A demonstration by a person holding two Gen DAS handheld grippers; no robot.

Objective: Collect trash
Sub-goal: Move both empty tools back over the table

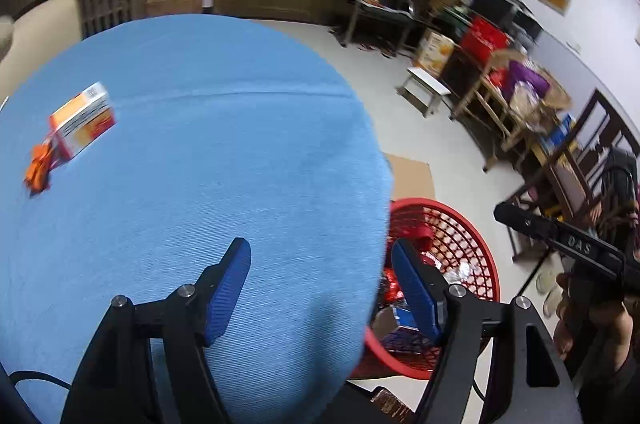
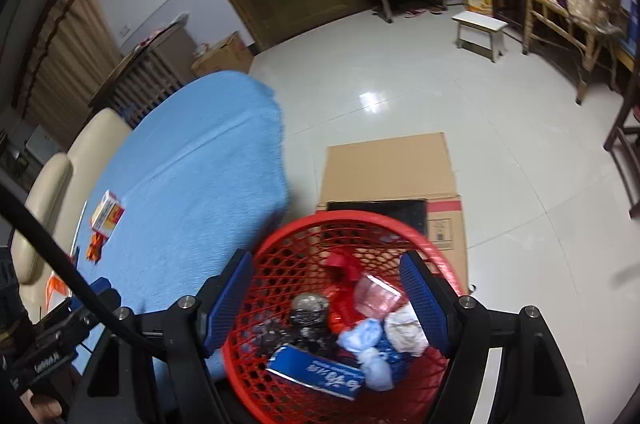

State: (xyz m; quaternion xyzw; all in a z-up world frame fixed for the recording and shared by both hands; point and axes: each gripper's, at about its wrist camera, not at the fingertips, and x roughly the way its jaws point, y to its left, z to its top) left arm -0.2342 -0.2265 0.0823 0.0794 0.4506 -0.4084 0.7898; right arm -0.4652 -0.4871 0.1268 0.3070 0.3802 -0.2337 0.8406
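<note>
Blue cloth covers the round table (image 1: pixel 208 151), on which the remaining trash lies near the far-left edge: a small orange-and-white carton (image 1: pixel 82 119) touching a crumpled orange wrapper (image 1: pixel 38 167). Both look light; the carton is probably stiff enough to pinch across its narrow faces, the wrapper soft and grippable anywhere. Left gripper (image 1: pixel 320 280) and right gripper (image 2: pixel 326 298) have jaws apart, empty. Red mesh basket (image 2: pixel 280 264), beside the table, holds collected litter.

Left wrist view looks down over the round blue-clothed table (image 1: pixel 200 163); right wrist view stares close into the red plastic mesh basket (image 2: pixel 304 236). Both share table and basket.
</note>
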